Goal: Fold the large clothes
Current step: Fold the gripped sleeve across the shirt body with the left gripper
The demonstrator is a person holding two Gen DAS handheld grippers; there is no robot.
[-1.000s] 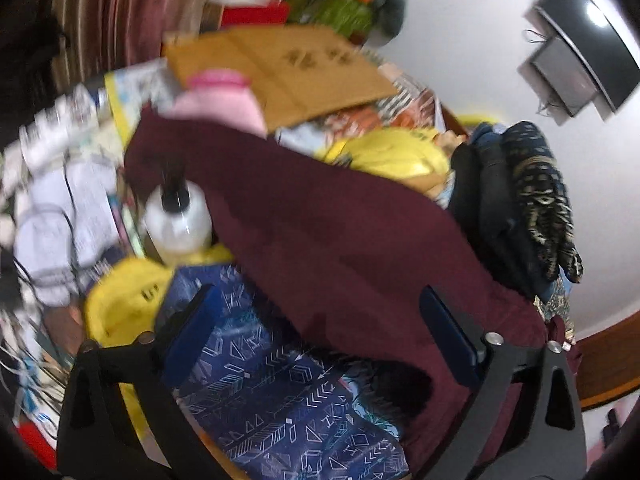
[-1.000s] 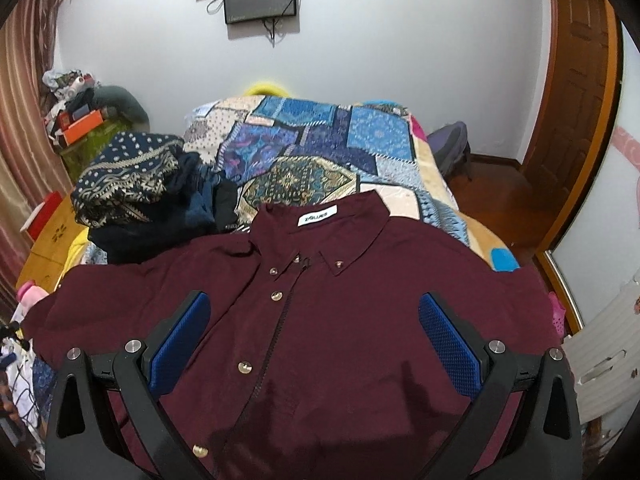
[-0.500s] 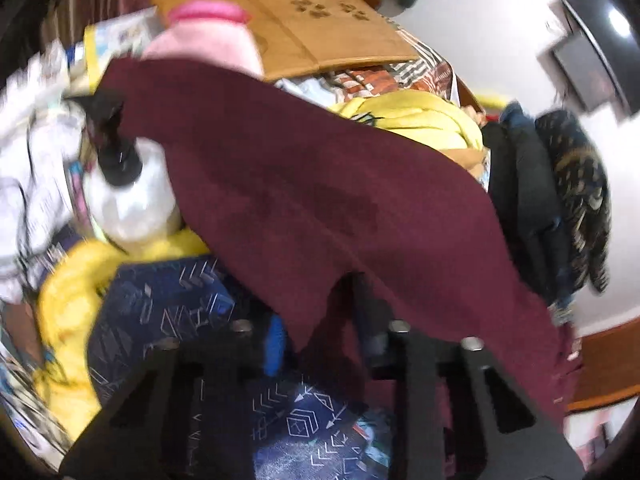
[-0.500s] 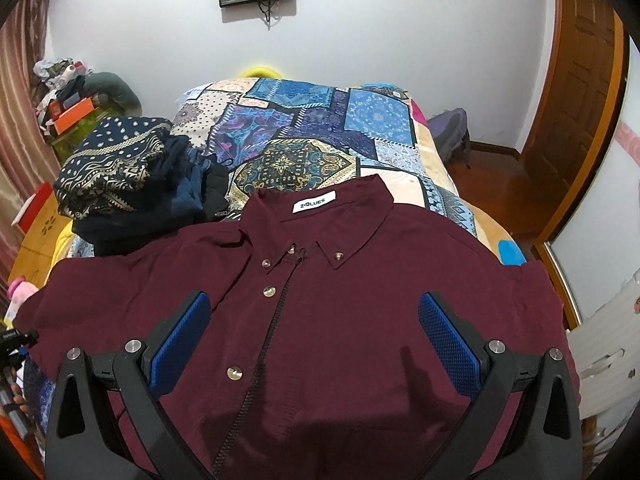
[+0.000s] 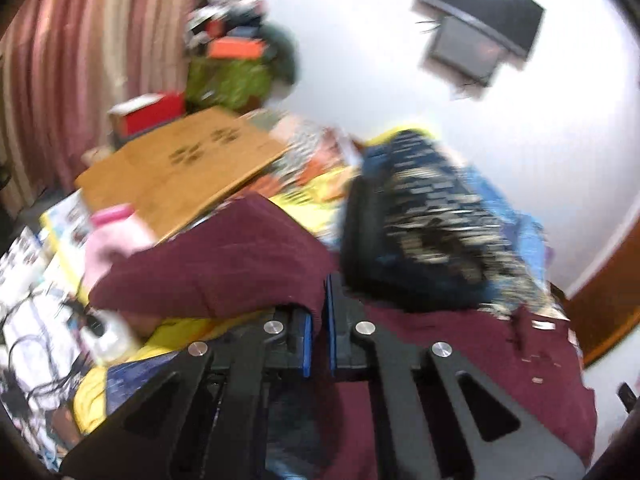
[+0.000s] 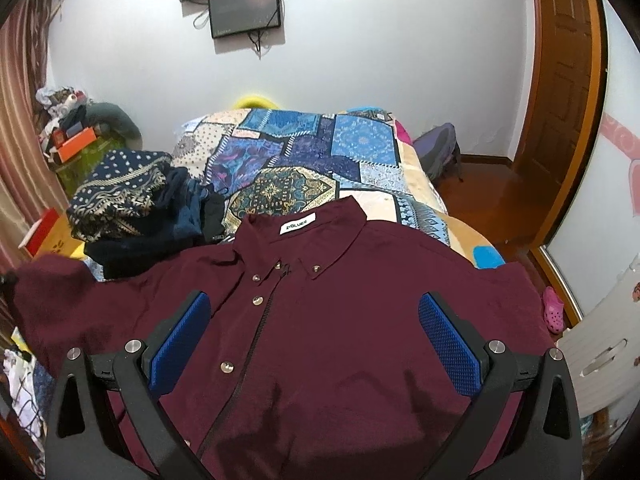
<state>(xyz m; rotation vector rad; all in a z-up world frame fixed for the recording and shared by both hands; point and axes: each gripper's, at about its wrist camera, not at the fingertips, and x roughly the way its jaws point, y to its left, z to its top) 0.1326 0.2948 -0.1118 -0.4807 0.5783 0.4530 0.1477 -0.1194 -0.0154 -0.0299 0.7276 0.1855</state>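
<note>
Shirt (image 6: pixel 340 320) barely begun: flat on the bed (image 6: pixel 304 160), buttoned, unfolded.
Your left hand-held gripper (image 5: pixel 318 320) pinched its sleeve (image 5: pixel 224 264); your right hand-held gripper (image 6: pixel 316 340) hovered open.

The shirt (image 6: pixel 340 320) lies on the bed (image 6: pixel 304 160) beneath the right tongs (image 6: pixel 314 334). A pile of clothes (image 6: pixel 132 208) sits ahead and left, touching its shoulder. Its sleeve (image 5: pixel 224 264) lies ahead of the left tongs (image 5: pixel 318 332).

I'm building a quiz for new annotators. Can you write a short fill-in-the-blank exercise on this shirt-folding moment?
1. The left gripper is shut on the shirt's ____.
2. The right gripper hovers with its jaws ____ over the maroon shirt.
3. The shirt lies with its buttoned front facing ____.
4. The pile of dark clothes sits beside the shirt's ____ shoulder as the right wrist view shows it.

Missing words: sleeve; open; up; left
</note>
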